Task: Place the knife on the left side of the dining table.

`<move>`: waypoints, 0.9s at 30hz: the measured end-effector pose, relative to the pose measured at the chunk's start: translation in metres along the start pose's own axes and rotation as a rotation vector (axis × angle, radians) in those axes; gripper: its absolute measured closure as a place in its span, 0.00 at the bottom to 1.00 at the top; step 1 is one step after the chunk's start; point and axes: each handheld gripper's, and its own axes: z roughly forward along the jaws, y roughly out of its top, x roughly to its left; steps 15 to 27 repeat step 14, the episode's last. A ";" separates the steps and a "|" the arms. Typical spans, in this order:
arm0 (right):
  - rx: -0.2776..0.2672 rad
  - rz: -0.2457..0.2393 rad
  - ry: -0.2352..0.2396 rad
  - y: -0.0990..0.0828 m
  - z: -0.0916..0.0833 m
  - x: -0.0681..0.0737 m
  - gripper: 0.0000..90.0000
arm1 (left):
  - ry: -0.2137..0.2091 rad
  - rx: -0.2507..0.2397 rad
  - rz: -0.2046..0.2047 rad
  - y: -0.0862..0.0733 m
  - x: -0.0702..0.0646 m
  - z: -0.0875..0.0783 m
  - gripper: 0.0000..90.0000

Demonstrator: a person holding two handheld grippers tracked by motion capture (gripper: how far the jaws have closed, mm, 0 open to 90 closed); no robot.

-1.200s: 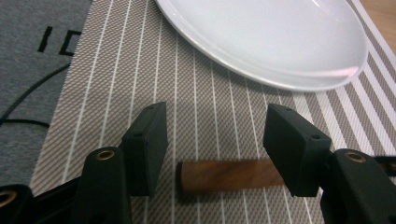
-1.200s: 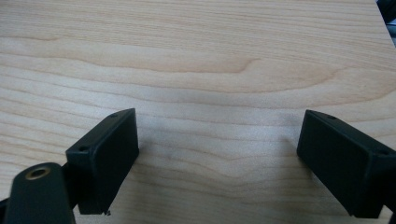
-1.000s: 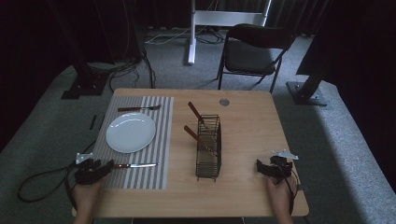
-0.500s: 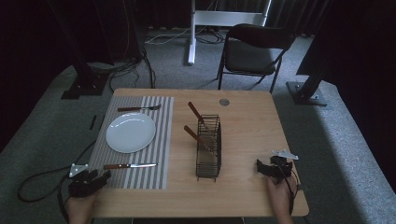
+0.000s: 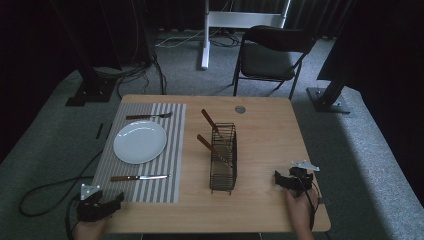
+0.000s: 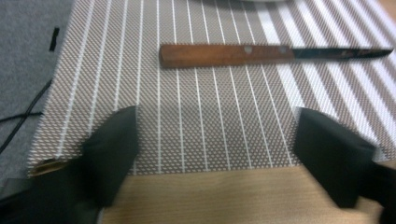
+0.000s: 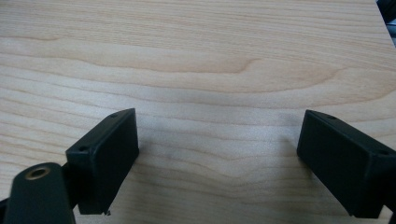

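One knife beyond wide-spread left gripper

Black folding chair behind table.

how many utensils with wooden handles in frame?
4: a knife on the placemat near edge, a fork beyond the plate, two handles sticking out of the wire caddy. More could hide inside.

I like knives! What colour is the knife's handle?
Brown wood, the knife handle, seen best in the left gripper view.
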 end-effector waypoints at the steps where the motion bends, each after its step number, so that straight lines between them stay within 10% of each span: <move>1: 0.000 0.000 0.000 0.000 0.000 0.000 0.13 | 0.000 -0.002 -0.001 0.000 0.000 0.001 0.10; 27: 0.000 0.000 0.000 0.000 0.000 0.000 0.13 | 0.059 -0.005 0.052 0.001 -0.008 0.011 0.00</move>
